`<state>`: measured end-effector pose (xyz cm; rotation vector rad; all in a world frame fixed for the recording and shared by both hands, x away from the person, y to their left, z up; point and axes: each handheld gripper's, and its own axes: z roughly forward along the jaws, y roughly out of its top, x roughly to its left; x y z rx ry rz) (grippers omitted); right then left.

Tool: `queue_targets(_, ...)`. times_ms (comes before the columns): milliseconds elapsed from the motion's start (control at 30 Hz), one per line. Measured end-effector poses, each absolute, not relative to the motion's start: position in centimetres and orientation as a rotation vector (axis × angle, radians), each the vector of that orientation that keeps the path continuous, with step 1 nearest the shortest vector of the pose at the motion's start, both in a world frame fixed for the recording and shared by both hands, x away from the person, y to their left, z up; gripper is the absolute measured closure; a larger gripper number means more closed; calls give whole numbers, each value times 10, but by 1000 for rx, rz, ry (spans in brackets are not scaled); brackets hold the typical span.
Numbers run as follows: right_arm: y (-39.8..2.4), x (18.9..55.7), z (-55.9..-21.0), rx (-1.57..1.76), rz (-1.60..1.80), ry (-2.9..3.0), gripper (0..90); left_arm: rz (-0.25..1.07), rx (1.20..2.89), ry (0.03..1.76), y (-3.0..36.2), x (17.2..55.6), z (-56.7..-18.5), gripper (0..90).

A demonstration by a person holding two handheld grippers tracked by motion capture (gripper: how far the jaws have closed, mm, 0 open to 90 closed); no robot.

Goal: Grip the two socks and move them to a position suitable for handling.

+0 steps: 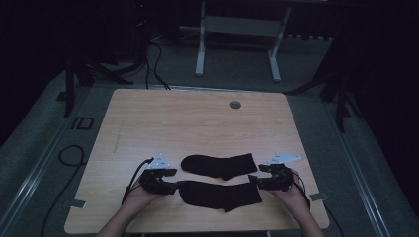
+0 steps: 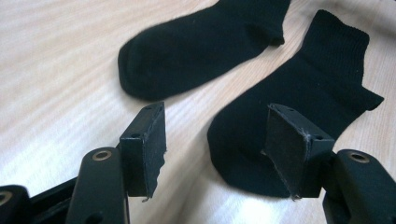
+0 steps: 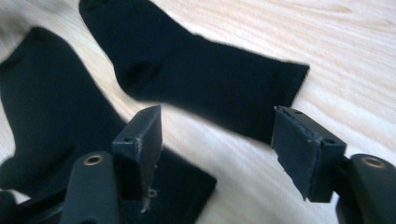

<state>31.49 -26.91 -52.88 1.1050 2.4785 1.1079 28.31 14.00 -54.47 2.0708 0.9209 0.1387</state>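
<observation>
High view: two black socks lie flat on the wooden table (image 1: 148,118), the near sock (image 1: 220,195) stretched between the two grippers, the far sock (image 1: 219,165) just beyond it. Left gripper (image 1: 170,186) sits at the near sock's toe end, jaws spread, nothing held; in left gripper view one pad (image 2: 285,144) hangs over the toe, the other over bare wood. Right gripper (image 1: 254,180) sits at the cuff end, jaws likewise spread and empty; right gripper view shows the cuff corner under one jaw, the far sock ahead.
</observation>
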Motion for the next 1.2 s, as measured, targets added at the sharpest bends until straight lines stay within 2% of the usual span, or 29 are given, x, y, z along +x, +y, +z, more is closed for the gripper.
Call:
queue_targets(100, -274, 306, -532, 1140, 1111, 2464, 427, 136, 2080, 946, 140, 278, -550, 391)
queue_targets(367, -281, 284, -543, 1203, 1083, 2464, 510, 87, 2126, 978, 135, 271, -565, 403)
queue_targets(600, -277, 278, -550, 1213, 1038, 2472, 518, 81, 2128, 958, 124, 271, -565, 465)
queue_targets(833, -268, 277, -554, 1174, 973, 2492, 587, 100, 2142, 966, 122, 271, -565, 680)
queue_targets(1000, -264, 275, -554, 1145, 955, 2504, 730, 100, 2144, 963, 122, 271, -566, 831)
queue_targets(1100, -263, 275, -553, 1151, 965, 2512, 841, 110, 2141, 964, 120, 269, -565, 862)
queue_targets(1200, -264, 273, -548, 1153, 983, 2501, 864, 112, 2132, 962, 122, 269, -560, 867)
